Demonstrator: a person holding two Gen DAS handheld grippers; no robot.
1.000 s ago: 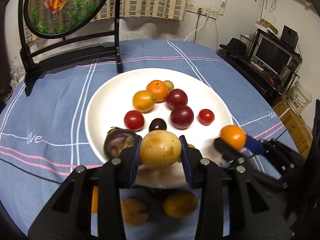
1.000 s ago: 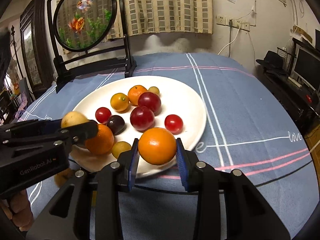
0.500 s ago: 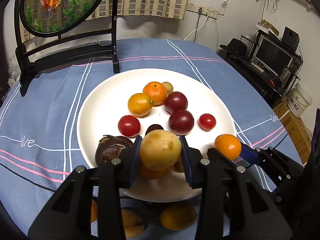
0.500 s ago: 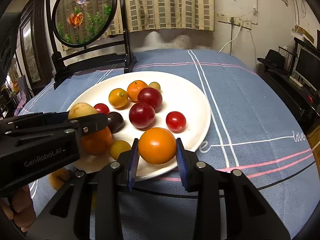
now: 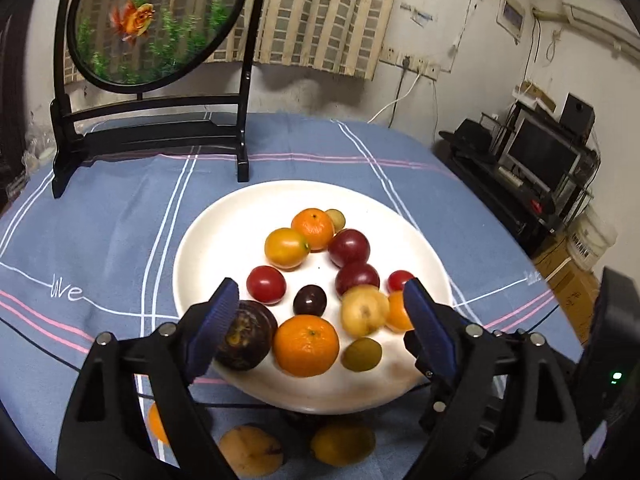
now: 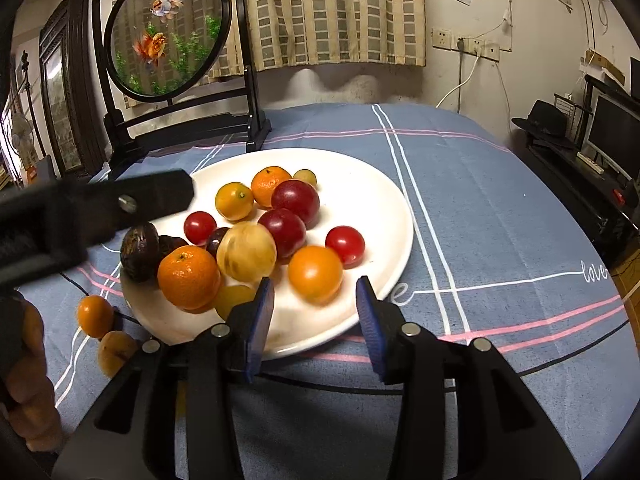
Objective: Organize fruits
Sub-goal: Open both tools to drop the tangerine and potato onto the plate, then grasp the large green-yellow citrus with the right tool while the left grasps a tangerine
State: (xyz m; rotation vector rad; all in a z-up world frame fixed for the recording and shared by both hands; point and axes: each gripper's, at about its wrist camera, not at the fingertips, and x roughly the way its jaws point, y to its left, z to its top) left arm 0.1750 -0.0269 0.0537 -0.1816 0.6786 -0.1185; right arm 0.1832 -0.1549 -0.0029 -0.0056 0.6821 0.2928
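On white plate (image 5: pixel 224 248), thirteen fruits; three beside it; left gripper (image 5: pixel 320 328), right gripper (image 6: pixel 316 320) wide, empty.

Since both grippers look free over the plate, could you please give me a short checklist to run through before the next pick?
1. Left gripper open and holding nothing: ok.
2. Right gripper open and holding nothing: ok.
3. Pale yellow fruit resting on the plate: ok.
4. Orange fruit on the plate: ok.
5. All fruit on the plate: not ok; three pieces lie on the cloth.
6. Fruit has stopped rolling: cannot tell.
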